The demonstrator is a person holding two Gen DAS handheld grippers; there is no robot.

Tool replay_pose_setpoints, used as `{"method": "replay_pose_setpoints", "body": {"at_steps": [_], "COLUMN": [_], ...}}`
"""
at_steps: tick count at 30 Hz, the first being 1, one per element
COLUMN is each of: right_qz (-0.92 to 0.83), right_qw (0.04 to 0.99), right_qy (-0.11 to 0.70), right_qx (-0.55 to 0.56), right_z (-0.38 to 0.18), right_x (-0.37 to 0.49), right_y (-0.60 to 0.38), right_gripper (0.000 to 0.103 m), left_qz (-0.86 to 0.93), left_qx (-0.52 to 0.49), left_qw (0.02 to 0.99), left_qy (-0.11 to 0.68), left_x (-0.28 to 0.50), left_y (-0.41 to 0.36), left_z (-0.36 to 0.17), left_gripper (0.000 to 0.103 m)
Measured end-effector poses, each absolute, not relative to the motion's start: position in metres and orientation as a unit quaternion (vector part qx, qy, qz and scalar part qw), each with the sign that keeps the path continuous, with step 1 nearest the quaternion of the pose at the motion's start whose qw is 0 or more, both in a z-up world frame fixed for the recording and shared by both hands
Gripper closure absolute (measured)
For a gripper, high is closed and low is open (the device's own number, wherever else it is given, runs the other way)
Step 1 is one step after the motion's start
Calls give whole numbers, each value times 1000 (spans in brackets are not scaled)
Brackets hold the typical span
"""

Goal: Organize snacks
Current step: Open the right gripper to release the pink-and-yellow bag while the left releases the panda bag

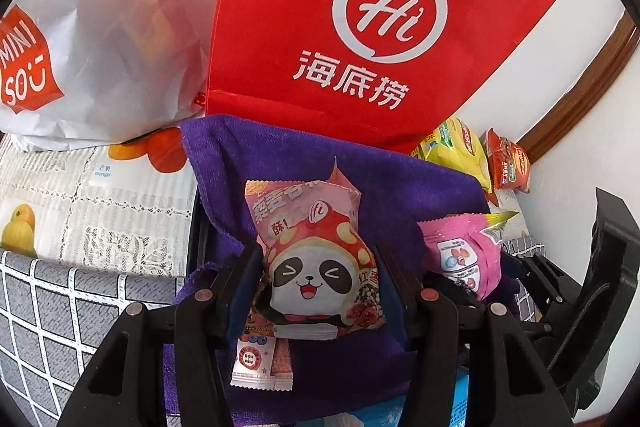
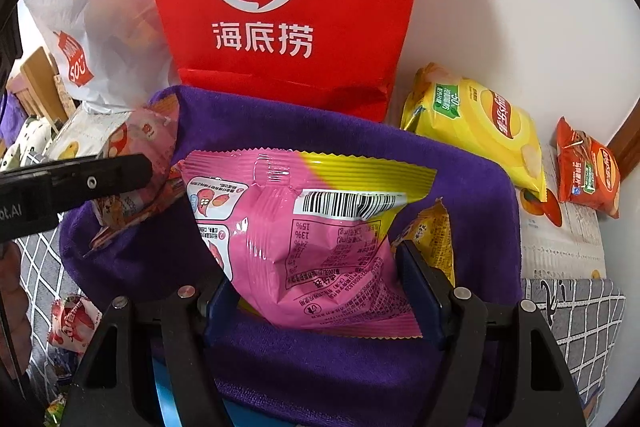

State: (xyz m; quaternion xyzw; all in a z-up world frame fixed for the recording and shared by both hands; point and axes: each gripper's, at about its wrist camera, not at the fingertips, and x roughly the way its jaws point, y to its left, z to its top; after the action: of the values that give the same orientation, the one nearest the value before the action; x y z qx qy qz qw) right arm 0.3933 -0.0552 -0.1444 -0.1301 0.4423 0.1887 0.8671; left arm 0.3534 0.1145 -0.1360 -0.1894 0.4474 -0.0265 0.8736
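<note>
Left claw [image 1: 320, 291] grips the panda snack packet [image 1: 316, 259] by its sides; right claw [image 2: 316, 291] grips the pink snack packet [image 2: 312, 239]. Both packets hang over the purple towel [image 2: 280, 123], before the red paper bag [image 2: 280, 7] on the worktop.

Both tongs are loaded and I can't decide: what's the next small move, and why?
Probably lower the left tongs and release the panda packet onto the purple cloth; it hangs just above the cloth, while the right tongs hold the pink packet.
</note>
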Motion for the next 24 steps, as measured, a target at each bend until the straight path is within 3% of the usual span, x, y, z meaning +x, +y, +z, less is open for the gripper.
{"method": "replay_pose_setpoints", "body": {"at_steps": [17, 24], "right_qz": [192, 191], "right_qw": [886, 895], "right_qy": [411, 395], "right_qx": [-94, -74], "right_z": [-119, -106], "right_x": [384, 381], "right_y": [-72, -78], "right_gripper": [26, 26], "left_qz": [-35, -42], "left_qx": [-184, -205], "left_qw": [872, 874], "left_qy": [452, 438], "left_x": [354, 350], "left_y": [114, 121], "left_z": [-134, -124], "left_gripper": [49, 39]}}
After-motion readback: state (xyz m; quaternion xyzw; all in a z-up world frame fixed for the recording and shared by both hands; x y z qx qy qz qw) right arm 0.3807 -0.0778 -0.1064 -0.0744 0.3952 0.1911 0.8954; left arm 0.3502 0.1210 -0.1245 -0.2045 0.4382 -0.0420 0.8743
